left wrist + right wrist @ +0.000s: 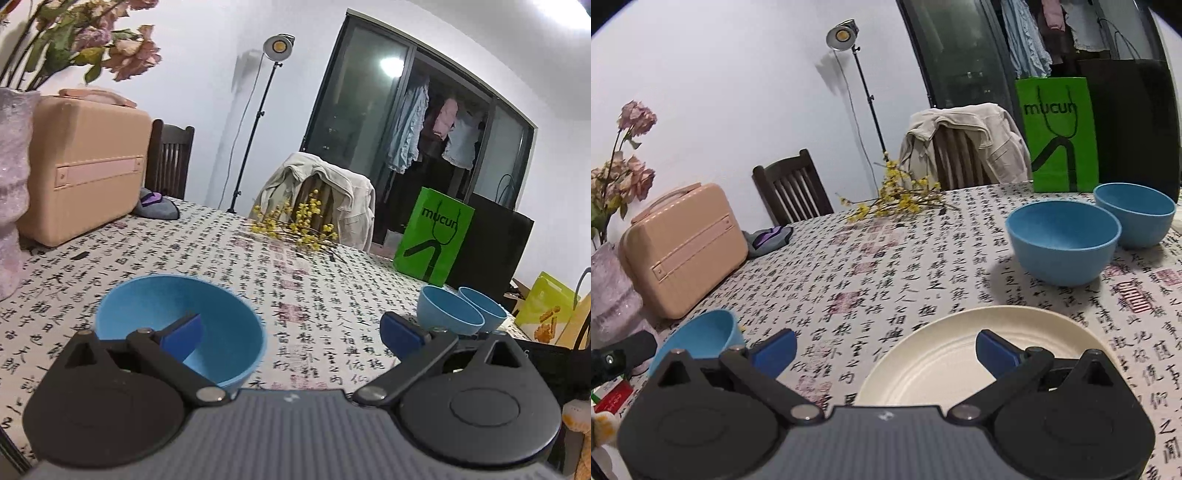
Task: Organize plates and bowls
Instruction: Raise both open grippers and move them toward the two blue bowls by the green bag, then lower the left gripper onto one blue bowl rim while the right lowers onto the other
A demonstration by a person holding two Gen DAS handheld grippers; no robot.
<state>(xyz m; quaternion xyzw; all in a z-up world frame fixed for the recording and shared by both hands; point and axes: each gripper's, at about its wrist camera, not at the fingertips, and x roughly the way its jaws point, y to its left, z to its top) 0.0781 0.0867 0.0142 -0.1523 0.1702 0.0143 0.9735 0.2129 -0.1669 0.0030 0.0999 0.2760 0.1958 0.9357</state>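
Plate (945,365) partly behind right gripper (886,354)

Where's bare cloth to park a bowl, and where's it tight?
Free: the wide middle of the tablecloth, bordered by the pink case, the yellow sprigs, the white plate and the lone blue bowl.

Crowded: the right end, where the two blue bowls sit close by the green bag. Both grippers open, empty.
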